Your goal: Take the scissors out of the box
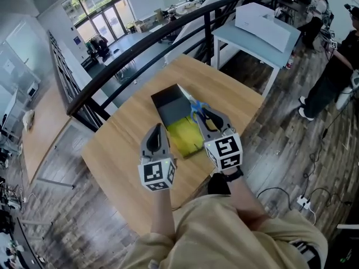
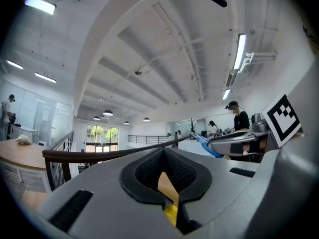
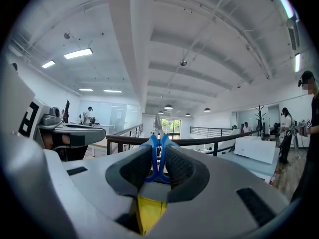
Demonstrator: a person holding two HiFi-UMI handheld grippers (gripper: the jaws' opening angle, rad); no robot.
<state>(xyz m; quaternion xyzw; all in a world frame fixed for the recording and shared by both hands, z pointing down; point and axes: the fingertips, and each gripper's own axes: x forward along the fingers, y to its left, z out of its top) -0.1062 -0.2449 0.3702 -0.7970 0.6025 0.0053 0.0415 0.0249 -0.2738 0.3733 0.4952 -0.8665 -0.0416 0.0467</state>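
The box (image 1: 171, 106) lies open on the round wooden table (image 1: 126, 150), with a dark lid and a yellow inside (image 1: 186, 134). My right gripper (image 1: 202, 112) hovers above the box's right side, shut on the blue-handled scissors (image 1: 197, 107). In the right gripper view the blue scissors (image 3: 151, 158) stand upright between the pads of that gripper (image 3: 158, 146), blades pointing away. My left gripper (image 1: 159, 129) hangs above the box's left side, its tips together and nothing in them. In the left gripper view its jaws (image 2: 163, 152) meet at the tip, and the scissors (image 2: 207, 146) show at the right.
A dark railing (image 1: 140, 43) runs behind the table. Beyond it, at the back right, stands a pale table (image 1: 247, 46) carrying a white box (image 1: 265, 22). People (image 1: 336, 72) stand at the right edge, and cables (image 1: 314, 195) lie on the plank floor.
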